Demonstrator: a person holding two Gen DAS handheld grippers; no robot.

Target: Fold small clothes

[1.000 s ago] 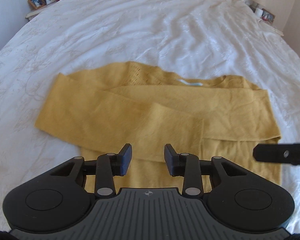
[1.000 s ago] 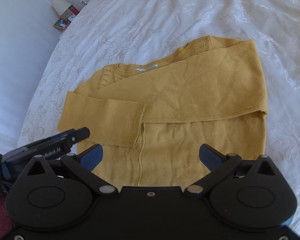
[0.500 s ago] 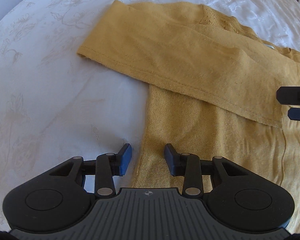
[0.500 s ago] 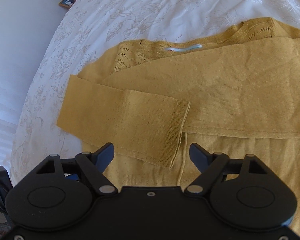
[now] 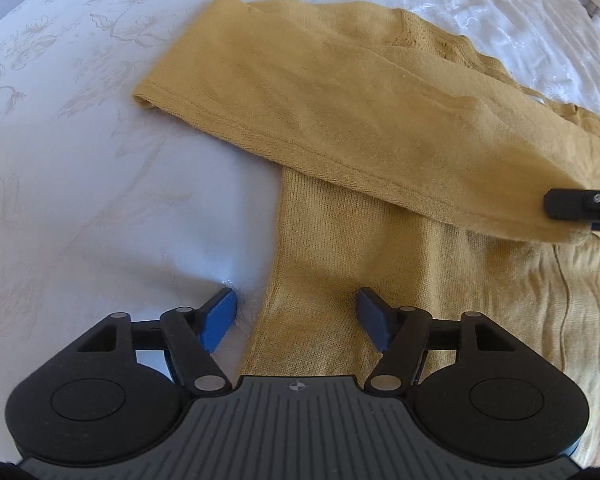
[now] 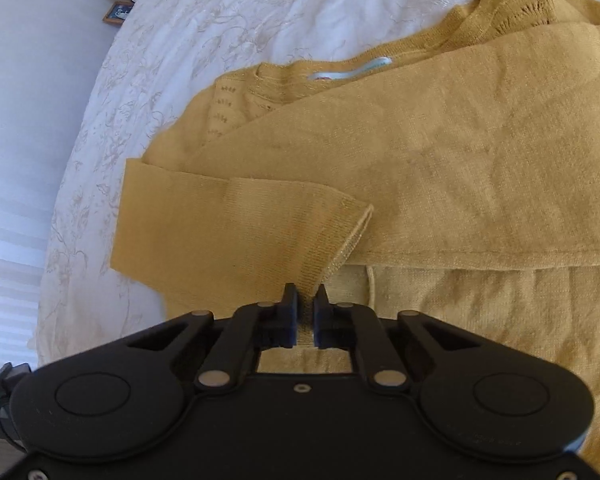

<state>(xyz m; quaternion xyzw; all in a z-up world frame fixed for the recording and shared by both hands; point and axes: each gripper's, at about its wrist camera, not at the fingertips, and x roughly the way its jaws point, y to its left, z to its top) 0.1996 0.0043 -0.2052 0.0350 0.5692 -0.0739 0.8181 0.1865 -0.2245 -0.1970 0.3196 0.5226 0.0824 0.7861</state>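
A mustard-yellow knit sweater (image 5: 380, 128) lies flat on the white bedspread (image 5: 80, 200), both sleeves folded across its body. My left gripper (image 5: 296, 316) is open, low over the sweater's lower left edge, one finger over the sheet and one over the knit. My right gripper (image 6: 307, 308) is shut on the cuff (image 6: 332, 256) of the folded sleeve and lifts its corner slightly. The right gripper's fingers (image 5: 572, 204) show in the left wrist view at the far right, on the sleeve end. The neck label (image 6: 352, 72) shows at the collar.
The bedspread (image 6: 220, 20) is embroidered and wrinkled, and spreads around the sweater. A bedside table with a lamp and a picture frame (image 6: 118, 12) stands beyond the bed's far left corner. The bed's left edge (image 6: 48, 240) drops off near the sweater.
My right gripper has moved down to the sleeve cuff and closed on it. My left gripper has opened wider and dropped closer to the sweater's lower left edge.
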